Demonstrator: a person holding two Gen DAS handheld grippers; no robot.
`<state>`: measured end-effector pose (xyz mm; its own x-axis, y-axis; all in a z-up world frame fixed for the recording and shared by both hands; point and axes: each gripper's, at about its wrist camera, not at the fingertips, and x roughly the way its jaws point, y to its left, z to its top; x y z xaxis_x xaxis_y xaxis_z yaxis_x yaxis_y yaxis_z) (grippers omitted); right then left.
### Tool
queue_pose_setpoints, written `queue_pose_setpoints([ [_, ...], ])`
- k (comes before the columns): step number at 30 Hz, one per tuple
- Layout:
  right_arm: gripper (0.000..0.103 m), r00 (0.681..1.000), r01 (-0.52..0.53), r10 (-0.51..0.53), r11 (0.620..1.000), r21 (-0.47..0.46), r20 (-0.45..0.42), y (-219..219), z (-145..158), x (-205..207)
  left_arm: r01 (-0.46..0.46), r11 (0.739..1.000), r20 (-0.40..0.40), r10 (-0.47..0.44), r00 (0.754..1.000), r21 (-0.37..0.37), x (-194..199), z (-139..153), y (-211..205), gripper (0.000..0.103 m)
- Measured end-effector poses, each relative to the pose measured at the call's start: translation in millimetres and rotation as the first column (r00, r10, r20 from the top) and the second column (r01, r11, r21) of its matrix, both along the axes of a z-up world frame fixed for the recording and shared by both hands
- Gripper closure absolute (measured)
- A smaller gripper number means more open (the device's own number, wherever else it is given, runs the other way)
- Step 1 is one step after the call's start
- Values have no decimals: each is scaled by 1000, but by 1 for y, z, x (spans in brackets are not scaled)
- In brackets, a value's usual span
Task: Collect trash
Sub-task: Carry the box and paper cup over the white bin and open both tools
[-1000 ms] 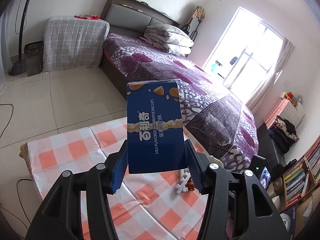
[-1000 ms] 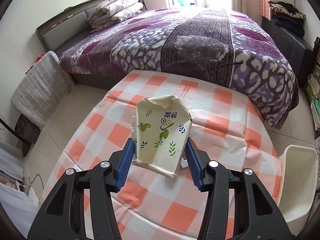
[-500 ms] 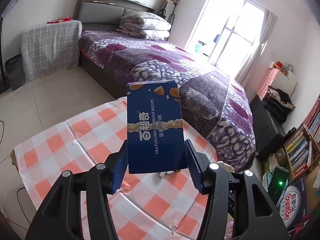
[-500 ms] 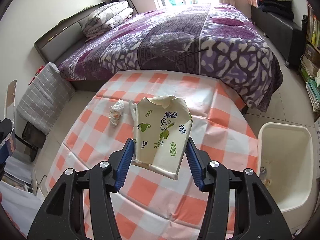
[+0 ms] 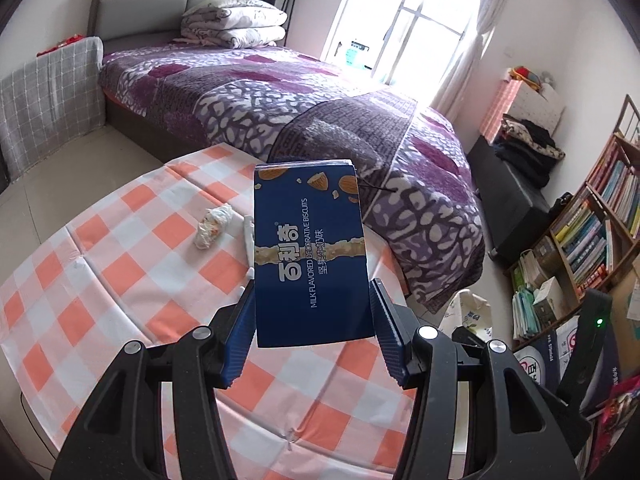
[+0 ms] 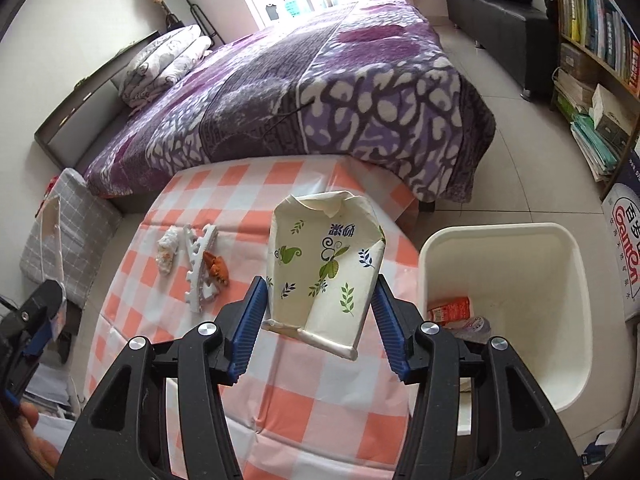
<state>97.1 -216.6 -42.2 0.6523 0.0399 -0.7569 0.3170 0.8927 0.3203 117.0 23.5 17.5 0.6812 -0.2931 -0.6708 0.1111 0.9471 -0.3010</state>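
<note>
My left gripper (image 5: 312,320) is shut on a blue biscuit box (image 5: 310,252) and holds it above the checkered table (image 5: 120,280). My right gripper (image 6: 318,316) is shut on a crushed paper cup with leaf prints (image 6: 326,264), held above the table's right edge beside a white trash bin (image 6: 560,320). The bin holds a red wrapper (image 6: 448,308) and other scraps. On the table lie a crumpled tissue (image 5: 212,226), also in the right wrist view (image 6: 168,248), a white plastic piece (image 6: 198,264) and an orange scrap (image 6: 216,272).
A purple bed (image 5: 320,112) stands beyond the table. Bookshelves (image 5: 600,220) and a dark bench (image 5: 516,192) line the right wall. A grey checked cover (image 5: 48,96) sits at the left. Tiled floor (image 6: 520,160) surrounds the bin.
Both grippers have swung right with their loads. The bin has come fully into the right wrist view, and the tissue and plastic piece now show on the table.
</note>
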Motion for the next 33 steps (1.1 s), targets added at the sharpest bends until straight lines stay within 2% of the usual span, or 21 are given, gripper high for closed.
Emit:
queue_pose_setpoints([
  [4, 51, 998, 59, -59, 998, -17, 5, -33, 9, -11, 48, 999, -8, -47, 999, 17, -2, -6, -25, 49],
  [9, 49, 991, 132, -132, 991, 6, -14, -76, 12, -24, 111, 994, -39, -110, 993, 17, -3, -17, -56, 49],
  [15, 45, 983, 176, -175, 984, 9, -53, -111, 10, -35, 210, 977, -70, -208, 976, 34, -12, -33, -104, 49],
  [18, 37, 977, 202, -201, 979, 14, -71, -129, 9, -42, 248, 969, -87, -246, 965, 16, -18, -44, -127, 49],
  [19, 32, 973, 221, -219, 975, 21, -76, -137, 9, -46, 255, 967, -98, -254, 962, -3, -19, -48, -134, 49],
  [21, 30, 968, 241, -238, 970, 31, -81, -147, 8, -51, 280, 959, -132, -282, 950, -31, -22, -60, -151, 49],
  [23, 20, 958, 277, -273, 960, 47, -88, -160, 7, -57, 308, 950, -163, -311, 937, -39, -25, -72, -167, 49],
  [33, 17, 937, 344, -335, 933, 107, -94, -202, 4, -78, 440, 897, -235, -436, 869, -36, -47, -104, -225, 49],
])
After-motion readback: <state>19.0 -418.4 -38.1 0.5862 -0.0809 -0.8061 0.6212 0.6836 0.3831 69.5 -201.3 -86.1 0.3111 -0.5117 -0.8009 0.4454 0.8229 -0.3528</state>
